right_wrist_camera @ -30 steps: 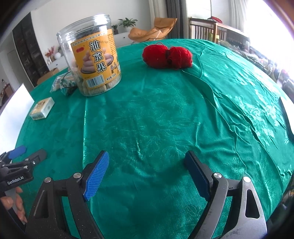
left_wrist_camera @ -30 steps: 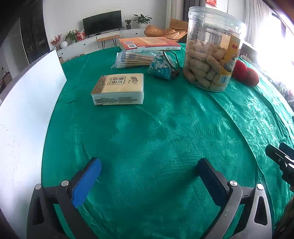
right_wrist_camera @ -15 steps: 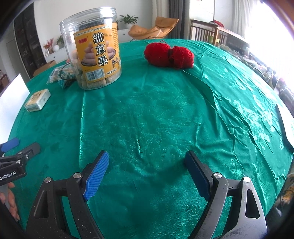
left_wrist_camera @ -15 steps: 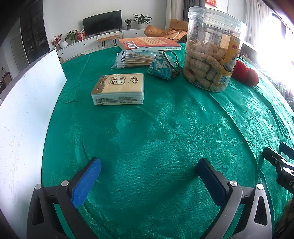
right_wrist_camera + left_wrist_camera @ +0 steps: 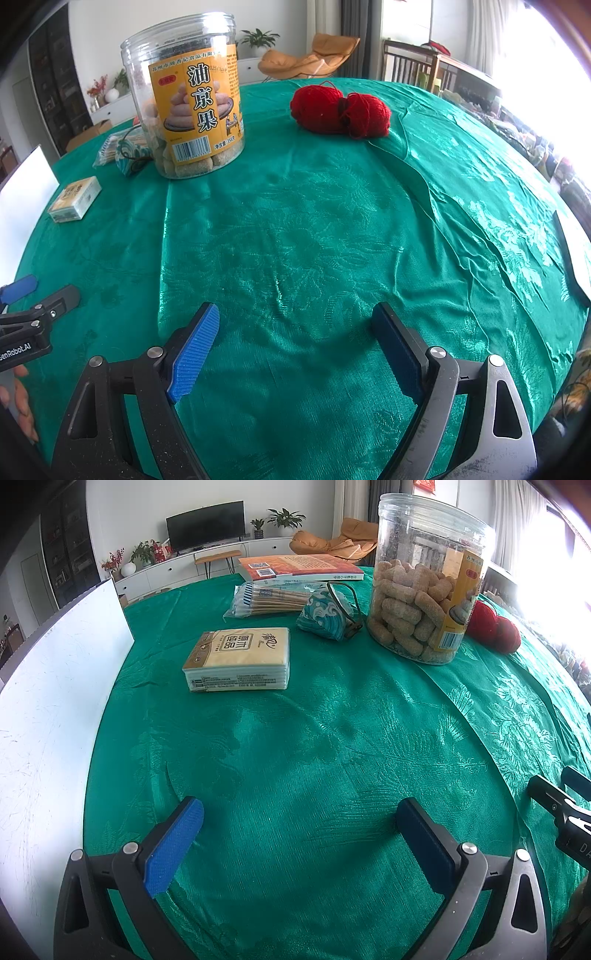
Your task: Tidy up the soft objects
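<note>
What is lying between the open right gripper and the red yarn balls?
Nothing: in the right wrist view, only bare green tablecloth stretches from the right gripper to the red yarn balls.

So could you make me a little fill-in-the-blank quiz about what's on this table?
1. The tablecloth is ___ in colour.
2. The yarn behind the snack jar is ___.
3. The tissue pack lies ___ on the cloth.
4. The left gripper and right gripper both hold ___.

Missing words: green; red; flat; nothing
</note>
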The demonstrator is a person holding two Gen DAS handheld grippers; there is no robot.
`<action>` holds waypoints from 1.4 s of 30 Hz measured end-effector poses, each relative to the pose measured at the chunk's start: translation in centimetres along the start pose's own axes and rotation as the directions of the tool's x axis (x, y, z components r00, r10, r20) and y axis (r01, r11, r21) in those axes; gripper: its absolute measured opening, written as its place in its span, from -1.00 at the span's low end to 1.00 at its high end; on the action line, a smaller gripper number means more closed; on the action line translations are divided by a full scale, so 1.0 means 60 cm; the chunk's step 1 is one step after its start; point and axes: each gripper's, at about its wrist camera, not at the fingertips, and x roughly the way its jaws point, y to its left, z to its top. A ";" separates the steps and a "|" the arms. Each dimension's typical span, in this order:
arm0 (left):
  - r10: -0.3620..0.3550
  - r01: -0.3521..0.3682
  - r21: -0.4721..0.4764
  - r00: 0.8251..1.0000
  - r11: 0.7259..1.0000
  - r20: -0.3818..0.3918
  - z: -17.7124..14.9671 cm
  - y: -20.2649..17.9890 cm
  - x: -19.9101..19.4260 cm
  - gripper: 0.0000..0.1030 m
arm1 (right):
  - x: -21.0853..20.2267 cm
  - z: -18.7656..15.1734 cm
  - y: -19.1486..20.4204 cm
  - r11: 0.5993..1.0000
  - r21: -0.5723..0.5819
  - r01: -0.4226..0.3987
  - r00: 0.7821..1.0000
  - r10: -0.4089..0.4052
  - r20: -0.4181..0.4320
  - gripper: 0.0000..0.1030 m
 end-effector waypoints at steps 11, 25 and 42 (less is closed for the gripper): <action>-0.279 0.265 -0.343 0.960 0.901 0.010 0.020 0.063 -0.021 1.00 | 0.000 0.000 0.003 1.000 -0.004 0.001 1.000 -0.001 -0.003 0.73; -0.139 0.113 -0.490 0.990 0.864 -0.016 0.236 0.133 0.137 1.00 | 0.001 0.001 0.003 1.000 -0.008 -0.001 1.000 0.001 -0.005 0.76; -0.102 0.092 -0.108 0.991 0.990 -0.086 0.196 0.066 0.074 0.26 | -0.003 0.145 -0.101 0.992 0.047 -0.119 0.980 0.110 0.166 0.73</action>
